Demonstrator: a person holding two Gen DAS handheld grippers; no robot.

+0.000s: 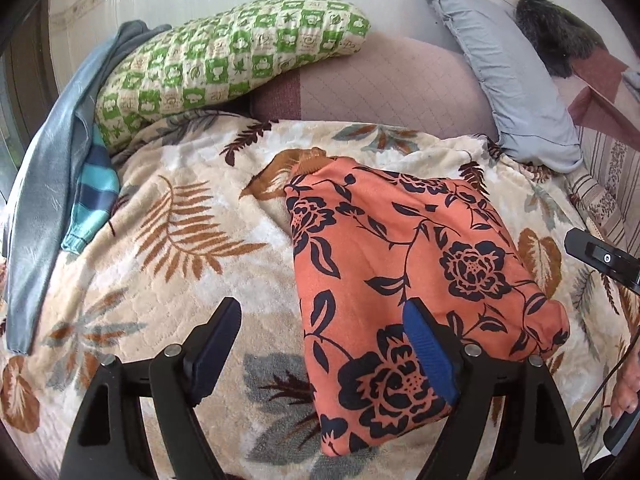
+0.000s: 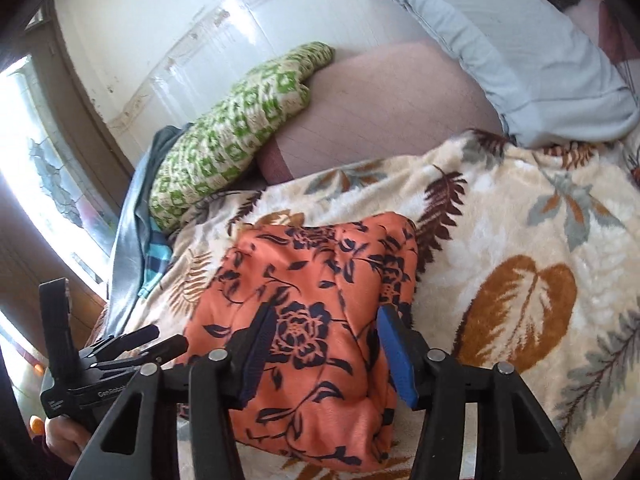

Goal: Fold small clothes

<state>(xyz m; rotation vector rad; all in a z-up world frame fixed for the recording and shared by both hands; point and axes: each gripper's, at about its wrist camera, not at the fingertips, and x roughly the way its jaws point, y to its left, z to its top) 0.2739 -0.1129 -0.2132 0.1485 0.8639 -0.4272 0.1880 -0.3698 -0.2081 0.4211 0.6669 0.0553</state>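
One folded garment (image 1: 404, 264), a smooth orange knit printed with navy roses and leaves, lies in a rough wedge on the bed's plush cream blanket (image 1: 168, 248) patterned with fern fronds. The left tongs (image 1: 324, 336) stand wide open above it, gripping nothing; one pad is blue and ribbed. The right tongs (image 2: 324, 340) are parted over the same cloth, pads not pinching it. Behind sit two pillows: one green-checked waffle weave (image 1: 224, 64), one pale blue with a frill (image 1: 508, 72). Small white lettering on the left tongs' body is only partly readable.
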